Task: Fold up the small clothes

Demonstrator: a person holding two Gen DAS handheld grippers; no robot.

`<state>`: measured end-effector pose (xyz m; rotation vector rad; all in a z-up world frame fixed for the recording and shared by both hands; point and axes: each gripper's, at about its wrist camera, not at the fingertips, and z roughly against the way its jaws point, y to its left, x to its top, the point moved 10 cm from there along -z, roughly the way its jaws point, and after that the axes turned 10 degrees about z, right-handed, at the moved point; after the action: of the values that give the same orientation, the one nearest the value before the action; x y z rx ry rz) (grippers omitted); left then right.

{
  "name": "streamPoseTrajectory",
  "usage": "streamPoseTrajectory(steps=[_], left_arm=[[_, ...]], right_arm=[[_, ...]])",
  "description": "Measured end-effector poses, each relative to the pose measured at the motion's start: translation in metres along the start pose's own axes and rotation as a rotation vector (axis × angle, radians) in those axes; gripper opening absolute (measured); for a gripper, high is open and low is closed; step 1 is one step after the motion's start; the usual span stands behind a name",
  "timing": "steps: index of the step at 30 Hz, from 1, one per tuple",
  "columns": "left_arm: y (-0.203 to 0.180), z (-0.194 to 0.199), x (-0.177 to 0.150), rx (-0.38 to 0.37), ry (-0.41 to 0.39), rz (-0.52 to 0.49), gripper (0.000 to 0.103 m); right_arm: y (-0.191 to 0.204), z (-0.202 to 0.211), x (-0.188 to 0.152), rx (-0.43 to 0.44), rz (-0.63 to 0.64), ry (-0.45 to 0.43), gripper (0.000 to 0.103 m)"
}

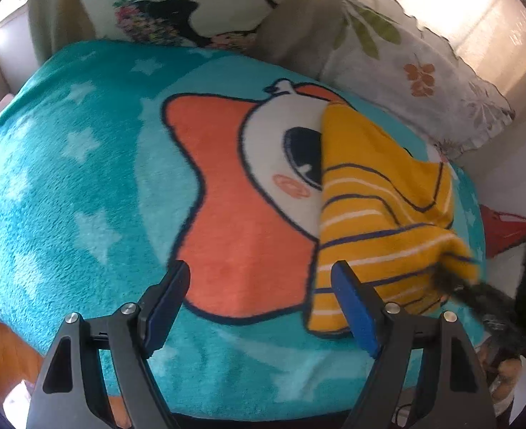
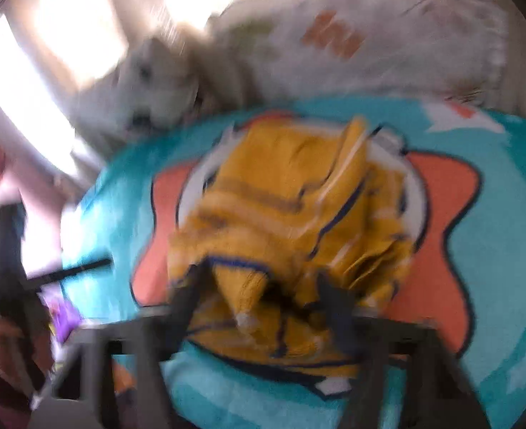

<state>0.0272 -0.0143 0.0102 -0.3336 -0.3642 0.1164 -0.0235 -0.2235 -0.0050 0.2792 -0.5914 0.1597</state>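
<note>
fleece covered the bed: a teal plush blanket printed with pale stars and a big orange cartoon star with a white face. on its right half, in the left wrist view, lay a small mustard-yellow knitted garment with navy and white stripes, partly doubled over, covering one side of the cartoon face. the left gripper hovered above the blanket with its blue-padded jaws spread wide and nothing between them; its right finger stood in front of the garment's lower edge. at the garment's lower right corner the dark, blurred tip of the right gripper met the cloth. the right wrist view was heavily smeared; there the yellow garment rose in a bunched heap in front of the right gripper, whose jaws were pressed together, apparently pinching a fold of the fabric. behind the bed sat a white frilled pillow with orange and green leaf print and a cream cushion with a cartoon print.
</note>
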Motion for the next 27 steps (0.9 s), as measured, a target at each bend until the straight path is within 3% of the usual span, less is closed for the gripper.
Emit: streamPoseTrajectory(steps=[1,5,8,13,15,17,19,21,24,27], left_arm=[[-0.006,-0.001,0.0,-0.007,0.001,-0.012,0.08],[-0.037,-0.008,-0.001,-0.043,0.009,-0.07,0.08],[-0.068,-0.028,-0.006,-0.067,0.038,-0.137,0.08],[-0.088,-0.086,-0.032,-0.032,0.166,-0.191,0.08],[-0.081,-0.102,-0.042,-0.028,0.218,-0.157,0.081],[-0.076,-0.099,-0.042,-0.074,0.231,-0.092,0.08],[-0.071,-0.083,-0.035,-0.091,0.186,-0.082,0.08],[-0.067,-0.065,-0.026,-0.11,0.128,-0.088,0.08],[-0.05,-0.049,-0.008,-0.13,0.077,-0.053,0.082],[-0.032,-0.056,0.011,-0.133,0.066,0.001,0.082]], right_arm=[[-0.006,-0.009,-0.016,-0.006,-0.007,0.069,0.007],[-0.041,-0.005,-0.043,0.107,-0.202,0.102,0.005],[-0.063,-0.011,-0.075,0.139,-0.316,0.157,0.006],[-0.06,-0.006,-0.083,0.116,-0.294,0.143,0.01],[-0.063,0.003,-0.078,0.084,-0.278,0.122,0.022],[-0.069,0.014,-0.072,0.044,-0.254,0.109,0.026],[-0.076,0.024,-0.066,0.014,-0.24,0.088,0.037],[-0.086,0.033,-0.057,-0.004,-0.254,0.05,0.058],[-0.103,0.043,-0.046,-0.038,-0.28,-0.023,0.072],[-0.115,0.035,-0.034,-0.061,-0.294,-0.045,0.077]])
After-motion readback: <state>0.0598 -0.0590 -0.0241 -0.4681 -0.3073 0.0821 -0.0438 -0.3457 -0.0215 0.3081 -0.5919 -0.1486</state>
